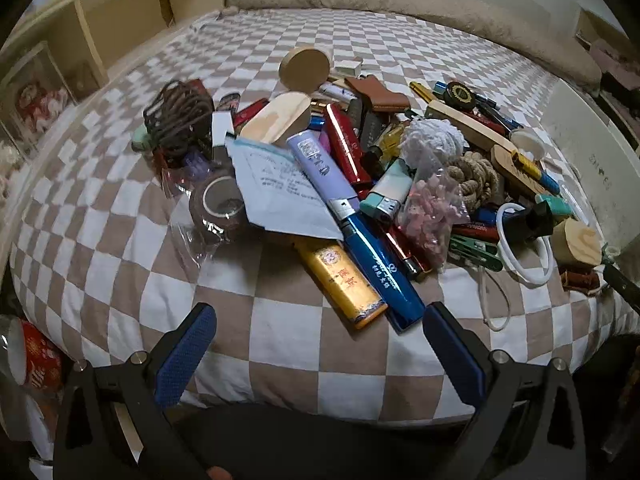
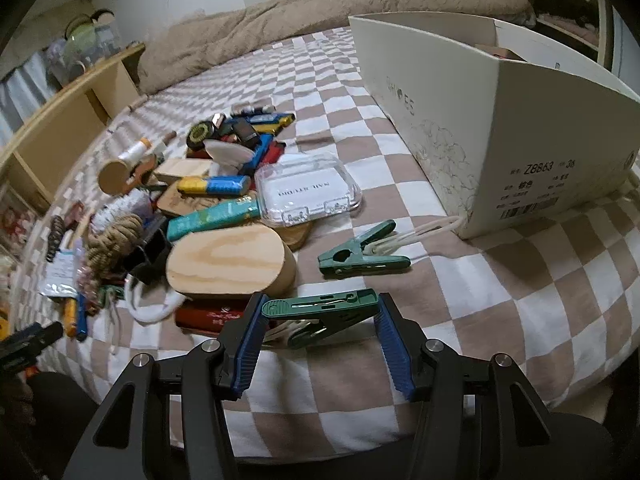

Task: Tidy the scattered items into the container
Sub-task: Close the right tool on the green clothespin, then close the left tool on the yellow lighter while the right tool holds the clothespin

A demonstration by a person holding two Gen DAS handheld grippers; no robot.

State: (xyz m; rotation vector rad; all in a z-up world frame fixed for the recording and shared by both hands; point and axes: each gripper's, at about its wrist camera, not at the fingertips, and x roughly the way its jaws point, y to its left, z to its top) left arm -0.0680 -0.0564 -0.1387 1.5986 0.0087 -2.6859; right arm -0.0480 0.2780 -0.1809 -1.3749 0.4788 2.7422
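You're barely getting started here: nearly everything is still lying out on the checked bedspread (image 2: 460, 304). The heap (image 1: 340, 168) of lighters, tubes, rope and wooden pieces is sitting in the middle of the bed, and through the right camera you're looking at the white shoebox (image 2: 500, 128) standing well apart from it, towards the bed's right edge. Something is showing just over the box's rim, but you can't tell what or how much is in there.

Your right gripper (image 2: 320, 316) is working the near edge of the heap. Its blue pads are pressed in against both sides of a green clothes peg (image 2: 324, 305), pinching it crosswise, with the peg lying just in front of the oval wooden block (image 2: 228, 260). A second green peg (image 2: 362, 256) is waiting on the bedspread between you and the box, beside a white cord loop.

Your left gripper (image 1: 320, 320) is hanging spread wide and empty over the near side of the heap, nothing between its fingers, with the gold lighter (image 1: 340, 280) and the blue lighter (image 1: 380, 268) lying just ahead of the tips. So judging by this, one peg is in hand and the rest is all still to go.
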